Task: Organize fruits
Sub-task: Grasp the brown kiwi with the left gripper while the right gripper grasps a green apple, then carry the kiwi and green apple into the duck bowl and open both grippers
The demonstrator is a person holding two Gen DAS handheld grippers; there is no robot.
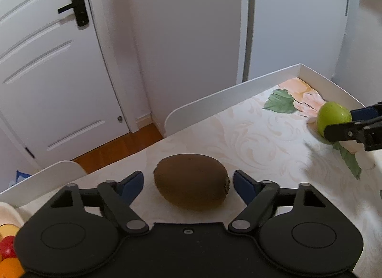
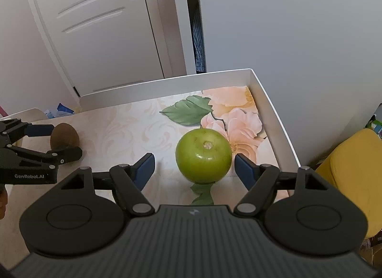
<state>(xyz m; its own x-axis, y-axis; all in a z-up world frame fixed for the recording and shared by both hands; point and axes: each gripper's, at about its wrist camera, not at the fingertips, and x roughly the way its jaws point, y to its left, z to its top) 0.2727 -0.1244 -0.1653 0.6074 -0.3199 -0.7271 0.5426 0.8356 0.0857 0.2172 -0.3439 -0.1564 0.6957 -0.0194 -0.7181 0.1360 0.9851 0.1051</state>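
Observation:
A brown kiwi (image 1: 191, 182) lies on the flower-patterned tabletop (image 1: 250, 139) between the blue pads of my left gripper (image 1: 188, 177). The jaws are open, with a narrow gap on each side of the fruit. A green apple (image 2: 203, 156) sits stem-end up between the pads of my right gripper (image 2: 193, 158), which is open too: the right pad is almost at the skin and the left pad stands well clear. In the right wrist view the left gripper (image 2: 66, 141) and the kiwi (image 2: 63, 135) show at far left. In the left wrist view the apple (image 1: 333, 115) and right gripper (image 1: 337, 122) are at far right.
A white raised rim (image 2: 167, 84) borders the table's far and right sides. A white bowl (image 1: 9, 213) holding red and orange fruits (image 1: 7, 249) sits at the near left. A white door (image 1: 47, 62) stands beyond the table, and a yellow seat (image 2: 353, 170) is to the right.

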